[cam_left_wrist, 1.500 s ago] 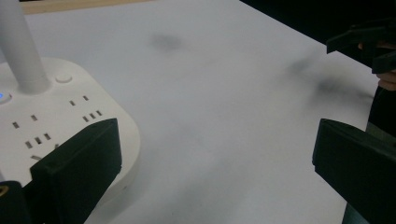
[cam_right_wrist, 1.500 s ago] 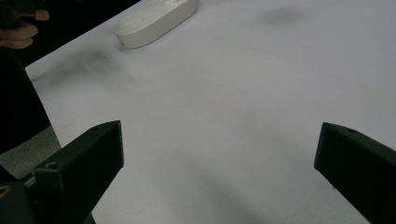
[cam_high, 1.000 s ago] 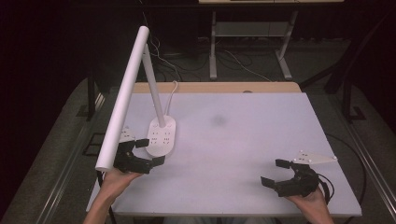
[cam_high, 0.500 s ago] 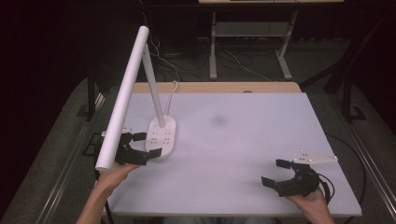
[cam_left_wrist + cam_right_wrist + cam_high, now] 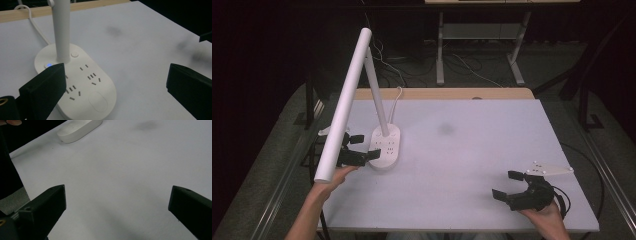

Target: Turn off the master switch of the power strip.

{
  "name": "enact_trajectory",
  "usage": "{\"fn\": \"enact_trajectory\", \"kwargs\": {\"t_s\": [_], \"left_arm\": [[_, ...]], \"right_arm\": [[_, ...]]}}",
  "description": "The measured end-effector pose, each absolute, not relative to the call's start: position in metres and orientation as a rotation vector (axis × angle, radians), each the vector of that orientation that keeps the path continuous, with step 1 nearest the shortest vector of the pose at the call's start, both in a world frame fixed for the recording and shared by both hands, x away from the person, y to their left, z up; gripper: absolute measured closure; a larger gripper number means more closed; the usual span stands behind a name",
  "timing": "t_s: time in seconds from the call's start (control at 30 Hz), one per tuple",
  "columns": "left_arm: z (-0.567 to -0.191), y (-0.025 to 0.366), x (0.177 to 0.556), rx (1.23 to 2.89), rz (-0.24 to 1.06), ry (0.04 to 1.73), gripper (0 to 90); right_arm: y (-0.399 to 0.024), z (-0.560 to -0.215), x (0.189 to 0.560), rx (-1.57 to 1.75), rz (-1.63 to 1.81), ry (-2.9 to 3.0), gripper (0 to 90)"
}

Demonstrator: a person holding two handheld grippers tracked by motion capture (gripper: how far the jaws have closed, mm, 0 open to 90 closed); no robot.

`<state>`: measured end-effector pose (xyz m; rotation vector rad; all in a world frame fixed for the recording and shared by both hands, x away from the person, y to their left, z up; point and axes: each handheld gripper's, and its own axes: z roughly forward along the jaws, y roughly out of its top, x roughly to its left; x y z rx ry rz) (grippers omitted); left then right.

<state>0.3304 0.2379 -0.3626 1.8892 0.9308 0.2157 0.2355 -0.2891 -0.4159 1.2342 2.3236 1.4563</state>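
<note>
**Left gripper at lamp base, right gripper idle near table edge**

Counts: two grippers, one desk lamp, one table, one cord. Nearest the person, right gripper [image 5: 511,186] sits low at the near right of the white table [image 5: 492,150], jaws spread wide, nothing between them, well apart from the lamp. Left gripper [image 5: 363,146] at the near left, jaws also spread, its tips just beside the lamp base [image 5: 385,146]; in the left gripper view one jaw overlaps the base edge near the blue light [image 5: 49,65], contact cannot be told. Desk lamp: white, oval base, long axis running near-to-far on the table, sockets on top in two sets, one round button [image 5: 74,54] beside the stem. Stem [image 5: 377,90] rises from the far end of the base, leaning slightly left and away. Long white tube head [image 5: 344,102] slants from top of the stem down toward the person's left forearm, long axis near-to-far, near end lowest. White cord [image 5: 396,97] runs off the base toward the far wooden edge [image 5: 442,93]
</note>
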Motion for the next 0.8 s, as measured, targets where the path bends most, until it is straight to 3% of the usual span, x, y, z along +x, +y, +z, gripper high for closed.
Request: {"fn": "enact_trajectory", "kwargs": {"t_s": [0.8], "left_arm": [[-0.358,0.252,0.367,1.908,0.240,1.012,2.5]], "right_arm": [[-0.290,-0.416,0.235,1.235,1.449,2.320,0.7]]}}
